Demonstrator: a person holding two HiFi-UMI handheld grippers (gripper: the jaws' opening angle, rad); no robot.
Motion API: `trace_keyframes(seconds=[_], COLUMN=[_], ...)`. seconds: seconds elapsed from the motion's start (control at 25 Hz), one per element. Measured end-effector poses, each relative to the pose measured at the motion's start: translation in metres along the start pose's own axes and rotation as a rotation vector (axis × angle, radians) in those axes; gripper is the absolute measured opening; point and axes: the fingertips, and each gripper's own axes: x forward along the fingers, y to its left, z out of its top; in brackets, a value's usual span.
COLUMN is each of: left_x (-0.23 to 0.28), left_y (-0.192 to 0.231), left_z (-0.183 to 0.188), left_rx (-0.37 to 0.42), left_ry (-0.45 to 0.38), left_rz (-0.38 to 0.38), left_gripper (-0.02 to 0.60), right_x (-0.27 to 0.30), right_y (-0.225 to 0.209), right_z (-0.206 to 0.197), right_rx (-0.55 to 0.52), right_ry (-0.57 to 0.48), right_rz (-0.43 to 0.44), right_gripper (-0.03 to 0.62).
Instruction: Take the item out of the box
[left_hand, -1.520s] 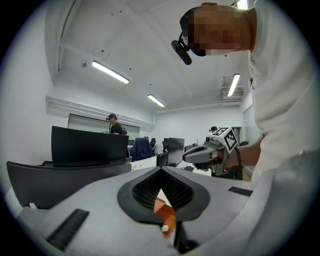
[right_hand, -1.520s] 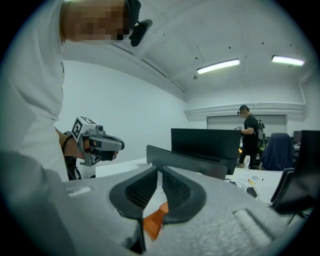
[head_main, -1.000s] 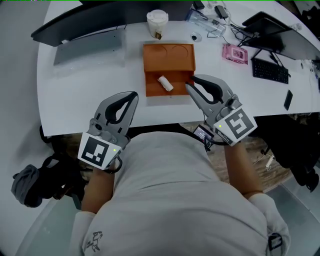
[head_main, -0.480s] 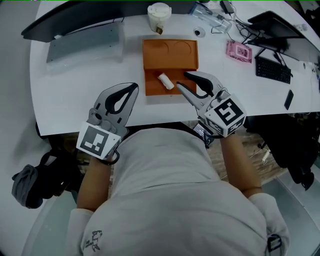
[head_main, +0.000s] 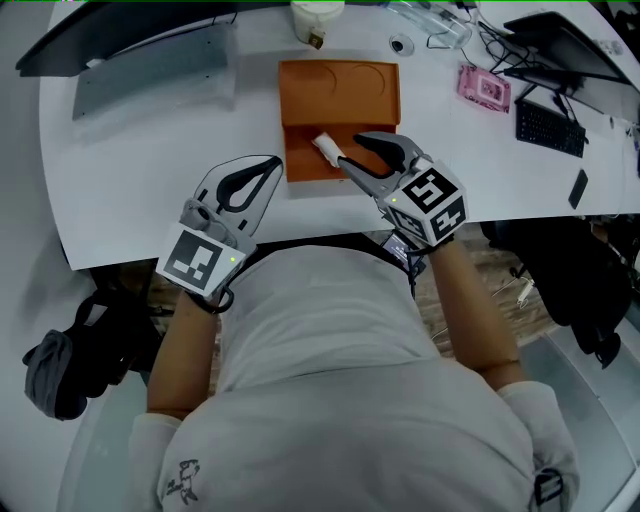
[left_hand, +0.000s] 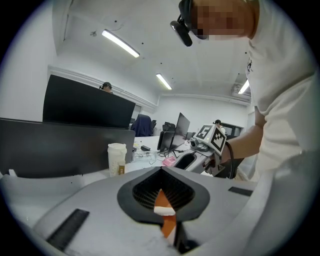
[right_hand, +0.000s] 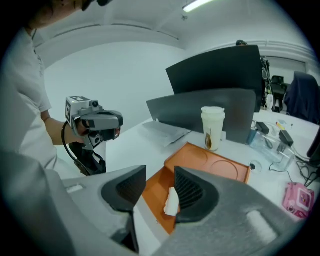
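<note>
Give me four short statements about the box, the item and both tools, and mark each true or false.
1. The white item lies inside the orange box. True.
2. The right tool clamps the item. False: its jaws are opening and stand apart, with the item at their tips, not pressed.
3. The left tool is shut and empty. True.
4. The paper cup stands inside the box. False: it stands on the table behind the box.

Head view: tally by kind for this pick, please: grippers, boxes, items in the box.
Grippers: 2, left gripper shut, right gripper with jaws opening, white item at the gap between their tips, not gripped
Boxes: 1, the orange box
Items in the box: 1, that white item
Total: 4
</note>
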Motion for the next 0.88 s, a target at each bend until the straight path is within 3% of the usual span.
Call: trace_keyframes(seconds=[0.6,0.88], left_x=[0.013,0.019], left_y=[0.049,0.051], left_z=[-0.065,-0.081], left_rx=[-0.052,-0.082], left_ry=[0.04,0.042], left_rz=[0.009,-0.028], left_gripper=[-0.002,-0.002], right_x=[0.069,0.097], right_y=[-0.01,-0.015], right_z=[-0.06,-0.099], right_rx=[0.07,0.029], right_ry=[0.186,0.358], right_rz=[0.048,0.016], right_gripper=[0.201,0.221])
